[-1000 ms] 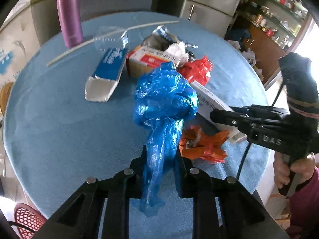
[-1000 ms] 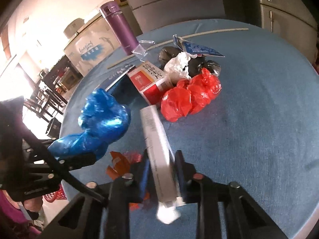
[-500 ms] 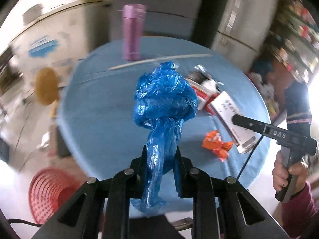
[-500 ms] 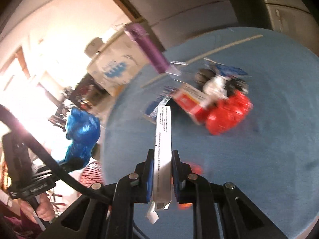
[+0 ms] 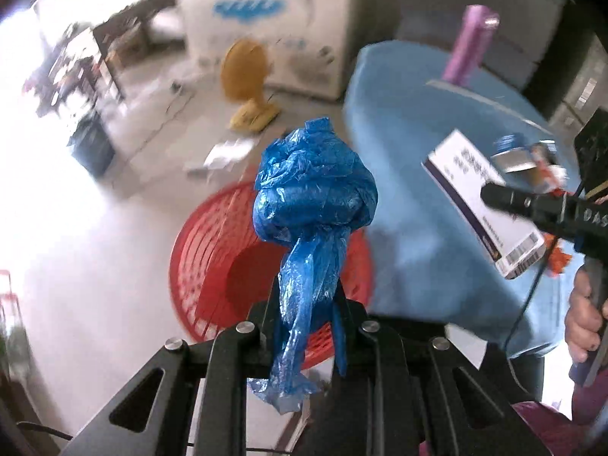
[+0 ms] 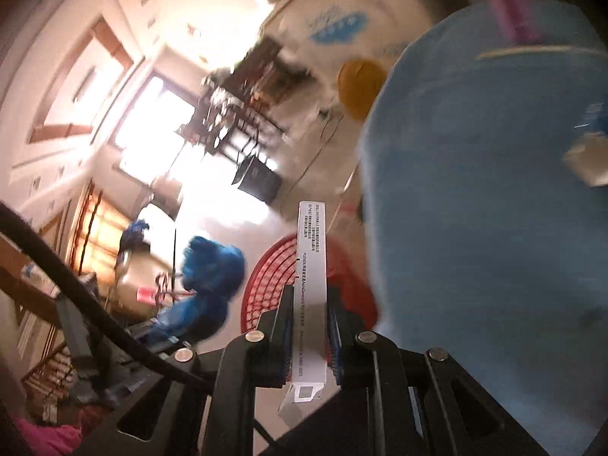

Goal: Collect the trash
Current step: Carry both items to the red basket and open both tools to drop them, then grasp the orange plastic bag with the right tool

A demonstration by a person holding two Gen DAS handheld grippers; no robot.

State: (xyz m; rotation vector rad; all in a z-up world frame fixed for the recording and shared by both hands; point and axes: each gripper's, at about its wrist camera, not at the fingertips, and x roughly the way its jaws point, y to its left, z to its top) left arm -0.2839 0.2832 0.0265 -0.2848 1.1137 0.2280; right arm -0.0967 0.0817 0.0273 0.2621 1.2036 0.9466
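The right gripper (image 6: 309, 326) clamps a white carton (image 6: 312, 285) edge-on, just left of the blue table (image 6: 494, 228). A red basket (image 6: 273, 285) lies below, a blue bag (image 6: 212, 285) further left.

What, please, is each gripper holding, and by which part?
The left gripper pinches the blue plastic bag by its twisted neck; the right gripper clamps the white carton across its near end.

Blurred, hidden and cut-off parts in both wrist views.
The blue bag (image 5: 315, 193) hides part of the red basket (image 5: 212, 250); the room behind is motion-blurred; the purple bottle (image 6: 509, 3) is cut by the top edge; the box print (image 6: 312, 250) is too small to read.
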